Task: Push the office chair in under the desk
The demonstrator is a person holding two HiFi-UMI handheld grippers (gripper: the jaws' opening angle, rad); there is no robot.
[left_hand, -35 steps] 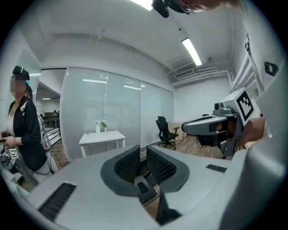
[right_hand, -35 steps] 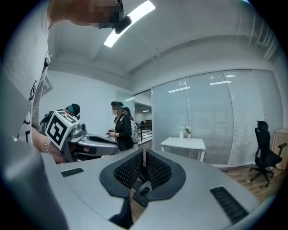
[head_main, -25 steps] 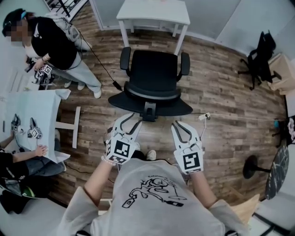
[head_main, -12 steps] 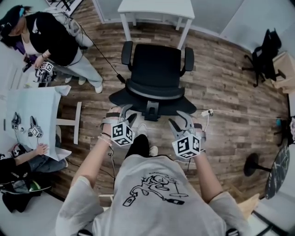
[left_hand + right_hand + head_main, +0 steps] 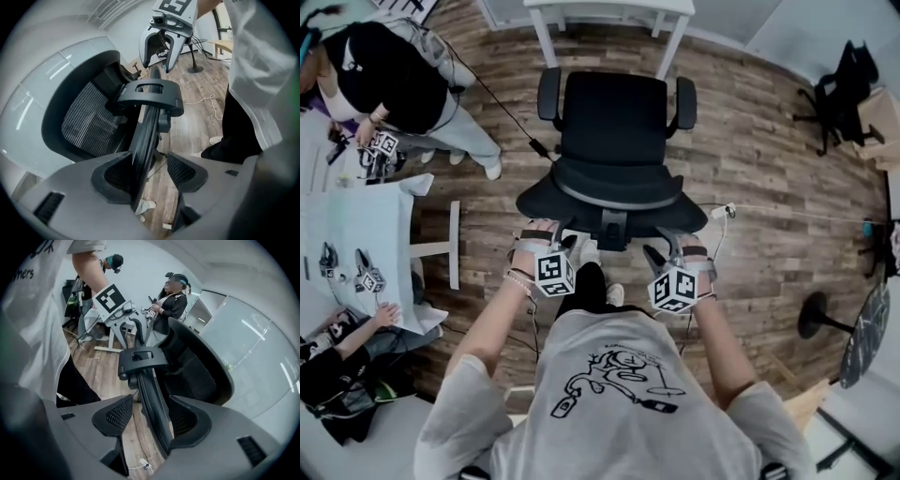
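Observation:
The black office chair (image 5: pixel 614 131) stands in front of the white desk (image 5: pixel 609 7), its seat facing the desk. Both grippers sit at the top edge of its backrest, either side of the headrest bracket (image 5: pixel 612 225). My left gripper (image 5: pixel 553 246) straddles the thin backrest edge (image 5: pixel 143 145); its jaws have just been opening and stand wide, not pressing on it. My right gripper (image 5: pixel 667 251) straddles the same edge (image 5: pixel 150 394); its jaws have just been opening too, and the edge lies nearer one finger (image 5: pixel 192 423). Each gripper view shows the other gripper beyond the bracket.
Two people are at the left by a small white table (image 5: pixel 356 225) bearing spare grippers. A white cable (image 5: pixel 769 214) runs across the wood floor to the right. A second black chair (image 5: pixel 844 89) and a round stand base (image 5: pixel 820 314) are at the right.
Both grippers have dropped and rolled, moving forward from in front of my chest onto the backrest's top edge. Their jaws stand wider than before.

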